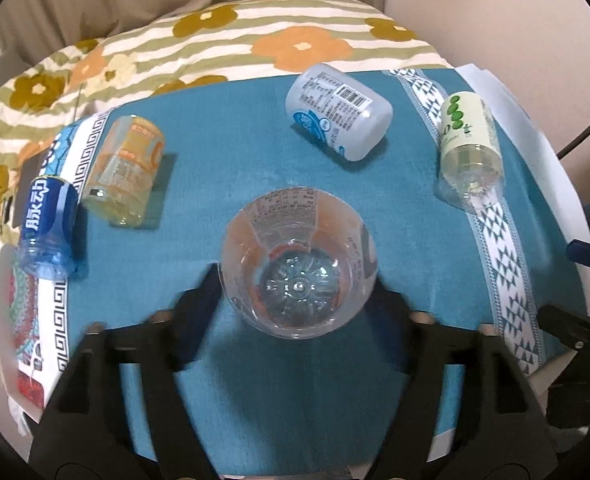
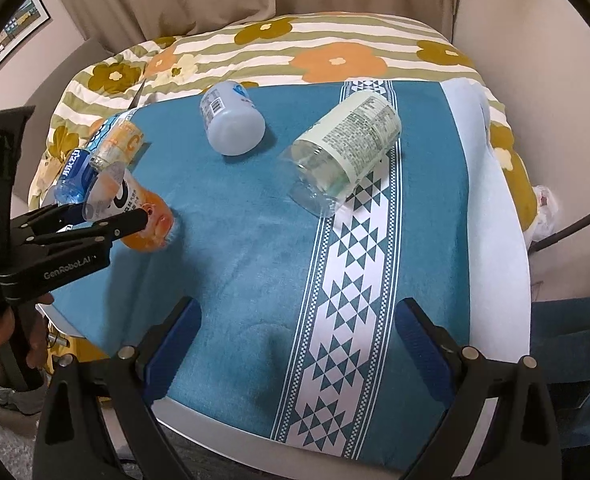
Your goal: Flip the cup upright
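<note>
My left gripper (image 1: 297, 280) is shut on a clear plastic cup with an orange label (image 1: 298, 264), held just above the blue cloth; I look into its open mouth. In the right wrist view the same cup (image 2: 143, 216) sits tilted between the left gripper's fingers (image 2: 135, 218) at the left. My right gripper (image 2: 299, 320) is open and empty over the near part of the table. A white cup (image 1: 339, 114) (image 2: 233, 122), a green-labelled cup (image 1: 469, 148) (image 2: 343, 152), an orange cup (image 1: 129, 170) (image 2: 117, 144) and a blue cup (image 1: 49, 228) (image 2: 73, 178) lie on their sides.
The round table wears a blue cloth (image 1: 255, 168) with a white patterned band (image 2: 343, 292). A flowered quilt (image 1: 215, 52) lies behind the table. The right gripper's tip shows at the right edge of the left wrist view (image 1: 575, 328).
</note>
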The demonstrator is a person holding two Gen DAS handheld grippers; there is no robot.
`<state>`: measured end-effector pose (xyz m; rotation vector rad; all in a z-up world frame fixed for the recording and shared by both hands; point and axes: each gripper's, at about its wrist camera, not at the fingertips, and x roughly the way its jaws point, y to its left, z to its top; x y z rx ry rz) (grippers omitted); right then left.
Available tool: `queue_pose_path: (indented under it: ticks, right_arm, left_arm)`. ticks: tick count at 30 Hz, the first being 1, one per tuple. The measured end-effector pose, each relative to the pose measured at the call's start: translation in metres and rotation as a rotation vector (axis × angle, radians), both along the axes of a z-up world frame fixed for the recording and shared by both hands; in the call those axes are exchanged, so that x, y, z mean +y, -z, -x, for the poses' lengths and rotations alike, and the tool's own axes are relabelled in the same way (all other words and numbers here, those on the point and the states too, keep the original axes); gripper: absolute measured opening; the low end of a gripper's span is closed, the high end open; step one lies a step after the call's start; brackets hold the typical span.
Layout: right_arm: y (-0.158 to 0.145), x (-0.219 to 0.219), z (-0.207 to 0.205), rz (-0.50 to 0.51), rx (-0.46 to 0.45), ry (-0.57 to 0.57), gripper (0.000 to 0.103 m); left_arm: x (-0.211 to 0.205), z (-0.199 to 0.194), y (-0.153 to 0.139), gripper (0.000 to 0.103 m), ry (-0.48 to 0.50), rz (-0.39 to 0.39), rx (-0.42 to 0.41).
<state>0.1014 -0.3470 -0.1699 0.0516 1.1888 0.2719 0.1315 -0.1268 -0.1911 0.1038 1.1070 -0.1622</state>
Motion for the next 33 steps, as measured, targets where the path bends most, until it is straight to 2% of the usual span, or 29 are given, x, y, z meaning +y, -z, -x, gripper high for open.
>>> queue_pose_path:
  ticks: [1,2,7,13,16,28,33]
  right_arm:
    - [0.0,0.0,0.0,0.001,-0.001,0.002,0.097]
    - [0.0,-0.001,0.001,0.003,-0.002,0.004,0.097]
    - [-0.003,-0.001,0.003,0.006,-0.01,0.015,0.097]
    - [-0.014,0.003,0.006,0.0,-0.035,0.038,0.097]
    - [-0.028,0.009,0.01,-0.001,-0.063,0.058,0.097]
    - [-0.111,0.049,0.035,0.048,-0.204,0.126,0.097]
    - [-0.139,0.064,0.043,0.078,-0.263,0.151,0.097]
  left_arm:
    - [0.0,0.001,-0.001,0.095,-0.004,0.0,-0.008]
    - [0.001,0.001,-0.001,0.096,-0.006,0.003,-0.016]
    - [0.002,0.001,-0.002,0.097,-0.006,-0.006,-0.024]
    - [0.014,0.01,-0.02,0.097,-0.018,0.033,-0.05]
    - [0.026,0.022,-0.04,0.103,-0.032,0.052,-0.077]
    - [0.087,0.075,-0.135,0.103,-0.106,0.129,-0.162]
    - [0.105,0.092,-0.157,0.103,-0.111,0.12,-0.214]
